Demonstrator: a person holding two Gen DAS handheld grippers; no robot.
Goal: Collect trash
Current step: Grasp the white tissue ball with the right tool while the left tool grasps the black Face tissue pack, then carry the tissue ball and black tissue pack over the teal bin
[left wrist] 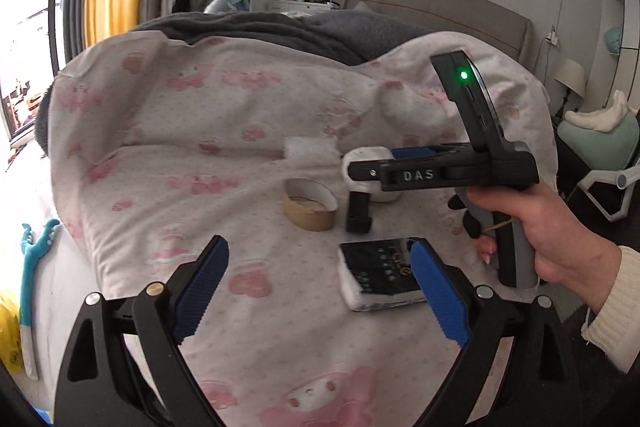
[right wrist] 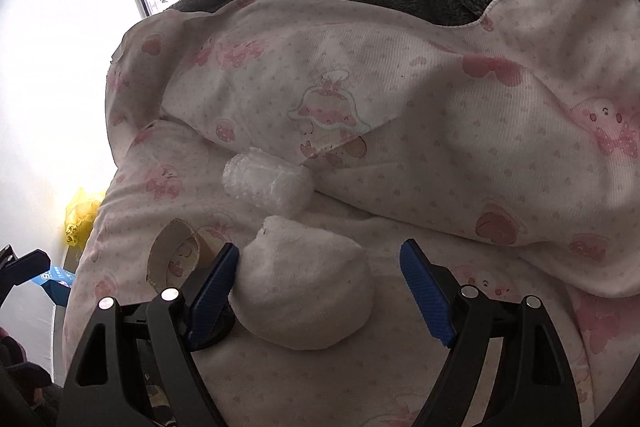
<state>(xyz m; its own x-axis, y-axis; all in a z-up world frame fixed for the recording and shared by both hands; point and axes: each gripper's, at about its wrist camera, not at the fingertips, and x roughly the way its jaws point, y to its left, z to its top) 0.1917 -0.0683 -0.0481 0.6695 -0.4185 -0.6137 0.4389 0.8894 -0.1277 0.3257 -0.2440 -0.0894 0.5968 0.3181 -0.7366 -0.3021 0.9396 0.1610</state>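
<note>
Left wrist view: the left gripper stands spread and empty above a pink-printed quilt, its right pad overlapping in the picture the near edge of a dark tissue pack; whether pad and pack touch cannot be told. Beyond the pack lie a spent tape roll, a bubble-wrap wad and a white wad, the last partly hidden by the right gripper, which a hand carries in from the right. Its fingers point leftward, one above the wad and one below. Right wrist view: the right gripper is spread wide, pinching nothing, with the white wad lying between the jaws, touching or just beside the left pad and clear of the right one. The wad's long axis runs obliquely, from upper left to lower right, so it lies partly across the jaw gap. The bubble-wrap wad sits just beyond it, long axis across the picture; the tape roll lies to the left, behind the left finger. The right gripper is judged nearer to the white wad, the left to the tissue pack. No bin is certain in either view; a yellow bag shows beside the bed, its contents unseen.
</note>
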